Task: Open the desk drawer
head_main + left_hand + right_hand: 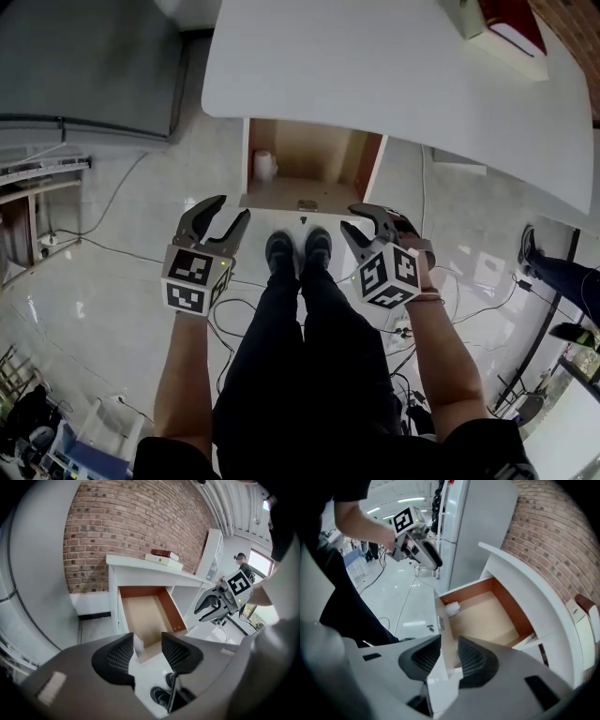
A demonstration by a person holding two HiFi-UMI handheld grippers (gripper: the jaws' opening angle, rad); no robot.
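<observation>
The desk drawer (309,155) stands pulled out from under the white desk top (375,66), its wooden inside bare but for a white roll (265,166) in the left corner. A small handle (307,204) sits on the drawer front. My left gripper (223,217) hangs open to the left of the drawer front, touching nothing. My right gripper (361,223) hangs open to its right, its jaws empty. In the left gripper view the open drawer (147,613) lies beyond the gripper (147,644). In the right gripper view the drawer (487,618) lies below the gripper (449,651).
A red book (514,23) on a white box lies at the desk's far right. My shoes (298,248) stand just before the drawer front. Cables (234,309) trail over the tiled floor. A grey cabinet (84,66) stands at left, another person's legs (553,272) at right.
</observation>
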